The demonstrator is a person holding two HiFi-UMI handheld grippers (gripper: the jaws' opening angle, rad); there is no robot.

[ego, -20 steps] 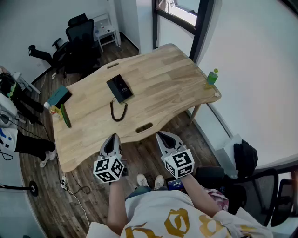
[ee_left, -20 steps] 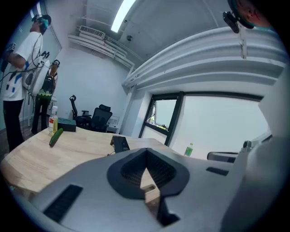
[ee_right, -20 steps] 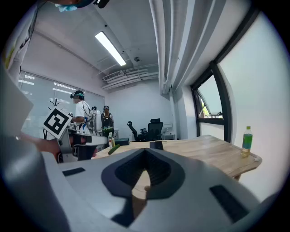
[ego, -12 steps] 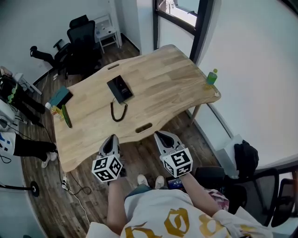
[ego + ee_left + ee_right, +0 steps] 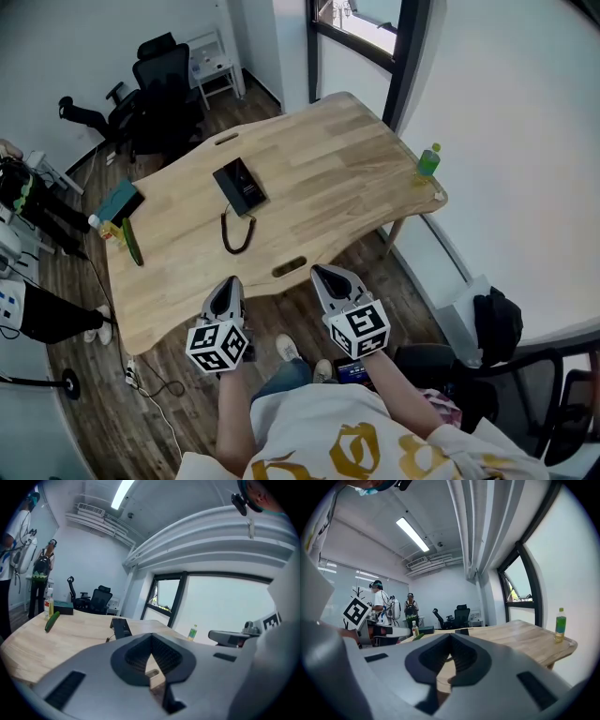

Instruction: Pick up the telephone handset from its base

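Observation:
The black telephone (image 5: 240, 183) lies on the wooden table (image 5: 319, 159), left of its middle, with the handset on the base and a coiled cord (image 5: 234, 232) looping toward the near edge. My left gripper (image 5: 228, 284) and right gripper (image 5: 325, 274) hover side by side just short of the table's near edge, both shut and empty, well apart from the phone. In the left gripper view the jaws (image 5: 151, 644) meet, with the telephone (image 5: 122, 627) far beyond them. The right gripper (image 5: 451, 645) points over the table toward the telephone (image 5: 462, 631).
A green bottle (image 5: 427, 158) stands at the table's right corner. A cucumber (image 5: 133, 242), a teal box (image 5: 118, 199) and a small bottle sit at the left end. Black office chairs (image 5: 167, 80) stand behind the table, another chair (image 5: 511, 375) at my right. People stand at the far left (image 5: 379, 603).
Both grippers keep their places off the table's near edge and stay shut. The head view has shifted slightly, and the person at the left edge has slid partly out of it.

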